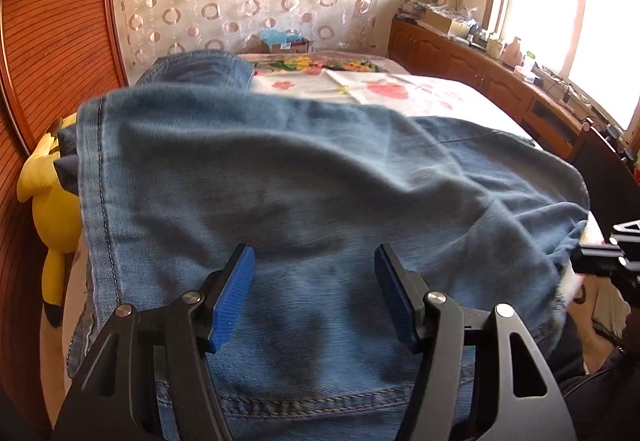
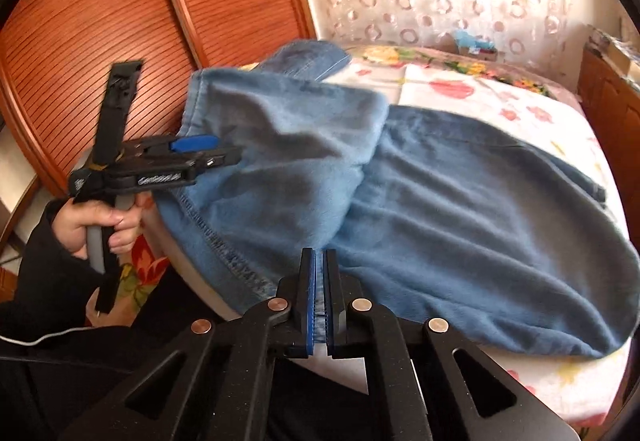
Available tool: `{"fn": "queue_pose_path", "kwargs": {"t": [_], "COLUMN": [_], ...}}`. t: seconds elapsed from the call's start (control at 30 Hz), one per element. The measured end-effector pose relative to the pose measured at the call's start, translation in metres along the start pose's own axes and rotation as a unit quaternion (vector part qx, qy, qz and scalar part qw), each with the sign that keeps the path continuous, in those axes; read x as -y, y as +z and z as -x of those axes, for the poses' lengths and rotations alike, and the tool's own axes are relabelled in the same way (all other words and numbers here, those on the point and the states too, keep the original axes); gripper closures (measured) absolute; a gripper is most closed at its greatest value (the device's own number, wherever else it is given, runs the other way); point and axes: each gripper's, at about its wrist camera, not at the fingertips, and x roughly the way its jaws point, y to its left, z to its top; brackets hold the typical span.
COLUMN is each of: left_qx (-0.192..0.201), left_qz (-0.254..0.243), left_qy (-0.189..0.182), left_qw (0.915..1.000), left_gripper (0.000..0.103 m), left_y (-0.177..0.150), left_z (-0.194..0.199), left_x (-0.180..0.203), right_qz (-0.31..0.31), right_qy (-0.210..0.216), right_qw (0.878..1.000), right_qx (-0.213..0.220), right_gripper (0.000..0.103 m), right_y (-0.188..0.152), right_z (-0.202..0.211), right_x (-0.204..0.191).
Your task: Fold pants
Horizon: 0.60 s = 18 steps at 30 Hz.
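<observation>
Blue denim pants (image 1: 304, 181) lie across the floral bed (image 1: 400, 89), with one part folded over the rest. My left gripper (image 1: 316, 269) is open just above the denim, blue pads apart and empty. In the right wrist view the pants (image 2: 460, 209) spread to the right, and a folded flap (image 2: 280, 145) lies on the left. My right gripper (image 2: 319, 261) is shut on the near edge of the denim. The left gripper (image 2: 236, 153) shows there from the side, held in a hand beside the flap.
A yellow plush toy (image 1: 48, 197) sits at the bed's left edge against the wooden wardrobe (image 1: 52, 41). A wooden cabinet (image 1: 480, 73) with clutter runs under the window on the right. A small box (image 1: 286, 41) stands at the bed's far end.
</observation>
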Motion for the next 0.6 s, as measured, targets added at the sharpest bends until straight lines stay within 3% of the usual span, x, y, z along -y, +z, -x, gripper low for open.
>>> {"fn": "queue_pose_path", "kwargs": {"t": [0.2, 0.5, 0.6], "left_qx": [0.016, 0.027, 0.028], "left_qz": [-0.017, -0.031, -0.033], "left_qy": [-0.014, -0.031, -0.039], "left_qw": [0.9996, 0.9987, 0.9983], "left_gripper": [0.039, 0.039, 0.037], "left_y": [0.008, 0.016, 0.017], "left_z": [0.013, 0.020, 0.020], "left_x": [0.018, 0.035, 0.040], "right_qz": [-0.028, -0.083, -0.100], "right_qy": [-0.049, -0.119, -0.139], "right_qw": [0.998, 0.988, 0.984], "right_qx": [0.036, 0.055, 0.055], "right_gripper": [0.096, 0.083, 0.069], "right_y": [-0.003, -0.024, -0.031], "right_z": [0.022, 0.049, 0.056], "right_x": [0.029, 0.081, 0.095]}}
